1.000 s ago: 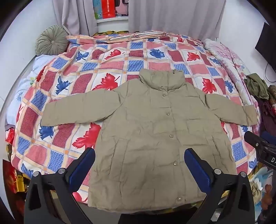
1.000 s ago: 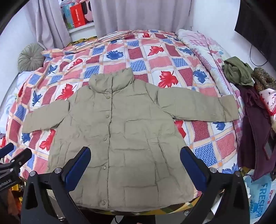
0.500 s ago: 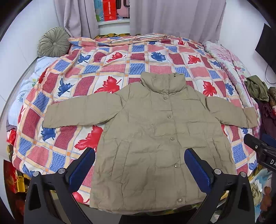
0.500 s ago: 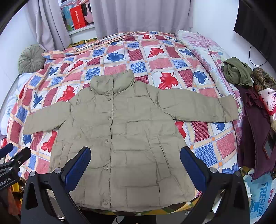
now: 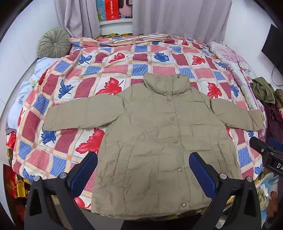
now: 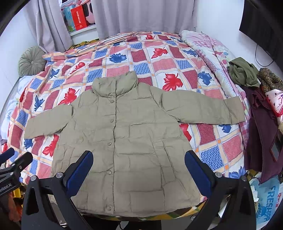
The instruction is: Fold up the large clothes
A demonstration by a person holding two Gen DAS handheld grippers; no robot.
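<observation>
While both grippers hang above the near edge, nothing is gripped. Bed fills most of both views, covered in a leaf-check quilt. Curtains behind it, with a gap showing a sill and a red box.

Jacket lies flat on the quilt, front up, collar toward the curtains, hem at the near bed edge and slightly over it. Buttoned down the front, snaps visible. Both sleeves spread out sideways: left sleeve flat on the quilt, right sleeve reaching toward the right bed edge, cuff near the clothes pile there. Pile is dark maroon, with an olive garment on top.

Round green cushion sits at the far left corner of the bed against the wall.

Left gripper: fingers spread wide, blue pads facing inward, jacket hem seen between them, no contact visible. Right gripper: same, spread wide, over the lower jacket body, empty. Each gripper's tip shows at the edge of the other's view.
</observation>
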